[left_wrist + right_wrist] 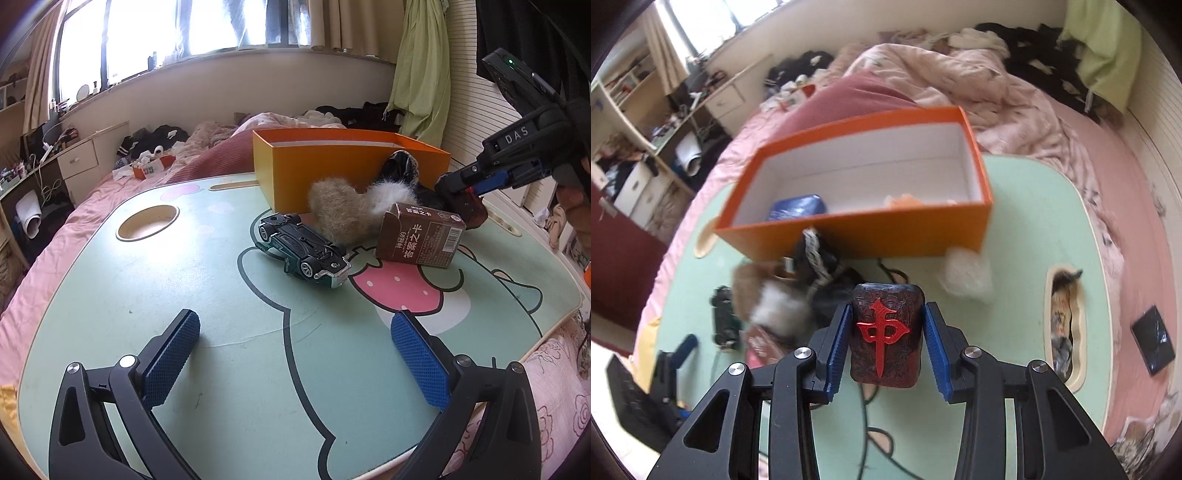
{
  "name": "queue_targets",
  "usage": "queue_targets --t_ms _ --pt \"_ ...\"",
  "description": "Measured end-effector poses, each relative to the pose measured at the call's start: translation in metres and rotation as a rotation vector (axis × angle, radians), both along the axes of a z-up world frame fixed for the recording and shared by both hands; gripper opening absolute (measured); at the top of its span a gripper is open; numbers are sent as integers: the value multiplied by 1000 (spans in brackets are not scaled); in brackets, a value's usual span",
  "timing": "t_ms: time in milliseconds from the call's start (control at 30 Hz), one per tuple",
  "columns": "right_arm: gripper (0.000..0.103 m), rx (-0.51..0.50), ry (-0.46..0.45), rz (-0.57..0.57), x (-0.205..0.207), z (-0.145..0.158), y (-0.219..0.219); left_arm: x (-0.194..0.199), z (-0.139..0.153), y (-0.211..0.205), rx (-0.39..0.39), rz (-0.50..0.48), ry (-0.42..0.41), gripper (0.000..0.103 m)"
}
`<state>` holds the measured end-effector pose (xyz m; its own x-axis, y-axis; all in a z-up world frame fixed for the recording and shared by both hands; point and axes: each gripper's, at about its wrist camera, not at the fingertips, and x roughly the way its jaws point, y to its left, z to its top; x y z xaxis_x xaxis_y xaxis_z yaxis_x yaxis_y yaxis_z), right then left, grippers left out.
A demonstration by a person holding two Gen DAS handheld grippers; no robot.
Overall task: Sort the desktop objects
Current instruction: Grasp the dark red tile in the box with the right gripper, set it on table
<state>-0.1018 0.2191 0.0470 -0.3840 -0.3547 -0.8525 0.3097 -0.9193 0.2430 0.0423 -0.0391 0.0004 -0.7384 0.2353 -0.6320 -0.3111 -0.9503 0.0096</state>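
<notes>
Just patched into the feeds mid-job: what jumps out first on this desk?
The right gripper is shut on a dark block with a red character, held up in front of the open orange box at the back of the green cartoon table. Before the box lie an upside-down toy car, a brown carton and furry pieces. The left gripper is open over bare table near the front edge.
</notes>
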Motion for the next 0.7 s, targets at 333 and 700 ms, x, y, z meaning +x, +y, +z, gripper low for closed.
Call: queue_targets --t_ms 333,700 --pt "72 19 224 1 64 2 11 0 0 0 0 -6 0 103" --pt "87 143 321 7 120 -40 -6 0 0 -1 0 -15 1 103"
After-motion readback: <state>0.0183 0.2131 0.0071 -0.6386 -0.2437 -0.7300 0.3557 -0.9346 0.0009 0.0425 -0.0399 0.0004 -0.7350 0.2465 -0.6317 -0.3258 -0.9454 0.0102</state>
